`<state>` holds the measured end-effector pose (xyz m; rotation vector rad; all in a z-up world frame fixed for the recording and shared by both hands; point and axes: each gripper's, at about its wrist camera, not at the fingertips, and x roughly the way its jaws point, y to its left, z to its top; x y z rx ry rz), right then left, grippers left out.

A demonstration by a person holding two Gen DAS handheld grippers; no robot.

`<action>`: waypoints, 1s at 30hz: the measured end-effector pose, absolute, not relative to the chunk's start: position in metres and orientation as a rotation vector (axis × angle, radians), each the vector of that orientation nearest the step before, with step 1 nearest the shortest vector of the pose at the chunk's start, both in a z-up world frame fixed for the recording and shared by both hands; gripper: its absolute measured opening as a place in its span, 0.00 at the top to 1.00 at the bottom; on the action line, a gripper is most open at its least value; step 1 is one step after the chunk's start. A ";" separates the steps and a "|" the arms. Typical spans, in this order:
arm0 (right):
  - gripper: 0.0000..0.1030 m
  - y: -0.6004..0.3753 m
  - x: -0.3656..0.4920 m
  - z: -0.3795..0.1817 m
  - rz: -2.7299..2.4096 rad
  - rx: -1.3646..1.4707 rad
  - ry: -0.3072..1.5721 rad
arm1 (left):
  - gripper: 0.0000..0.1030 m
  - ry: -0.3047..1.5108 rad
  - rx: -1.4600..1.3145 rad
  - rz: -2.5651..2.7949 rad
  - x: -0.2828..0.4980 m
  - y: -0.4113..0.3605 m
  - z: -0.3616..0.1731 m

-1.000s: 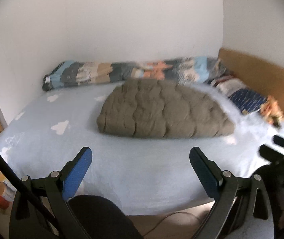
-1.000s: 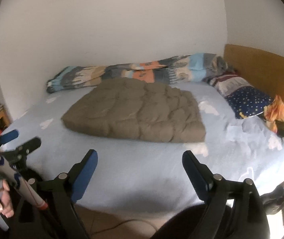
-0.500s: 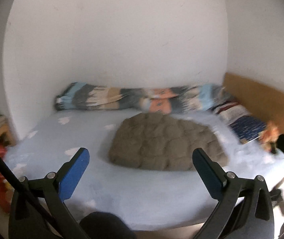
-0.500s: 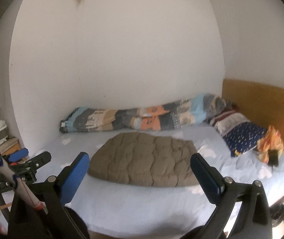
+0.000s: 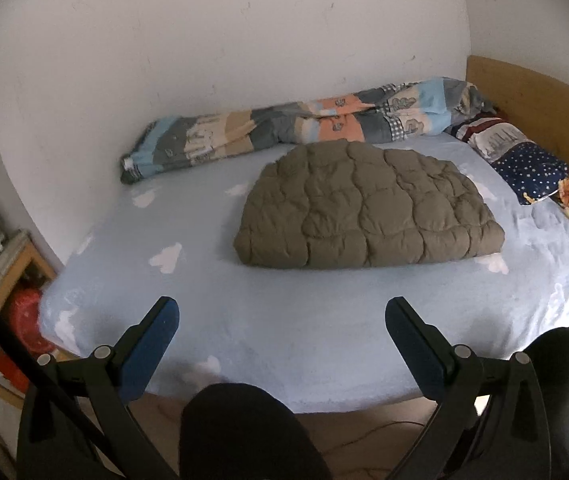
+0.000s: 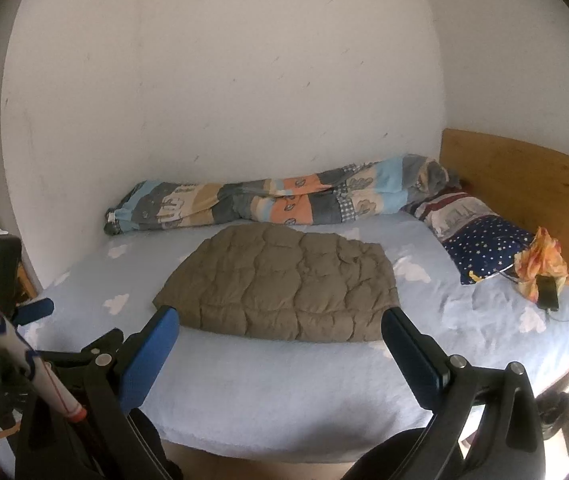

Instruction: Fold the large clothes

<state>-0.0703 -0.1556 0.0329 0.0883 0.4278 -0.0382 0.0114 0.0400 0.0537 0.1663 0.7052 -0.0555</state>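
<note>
Both tongs, left tongs (image 5: 282, 326) and right tongs (image 6: 280, 334), gape empty over my bed (image 5: 284, 344); that folded quilted jacket (image 5: 364, 212) looks soft, puffy, light, best pinched by its near corners.

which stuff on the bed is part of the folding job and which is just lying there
Job:
- quilted olive garment, lying folded on the bed
- left gripper, open, empty
- right gripper, open, empty

Lying about:
- patchwork duvet along the wall
- starry pillow
- orange cloth
- blue cloud sheet
</note>
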 end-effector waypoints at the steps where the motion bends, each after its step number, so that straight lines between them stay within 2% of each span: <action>1: 0.00 -0.153 -0.070 0.031 -0.036 0.084 0.434 | 0.00 0.716 0.164 -0.050 0.015 0.042 0.051; 11: 0.00 -0.140 -0.057 0.019 -0.020 0.055 0.485 | 0.00 0.782 0.122 -0.027 0.031 0.059 0.031; 30: 0.00 -0.131 -0.042 0.002 -0.001 0.040 0.548 | 0.00 0.797 0.156 -0.019 0.035 0.060 0.019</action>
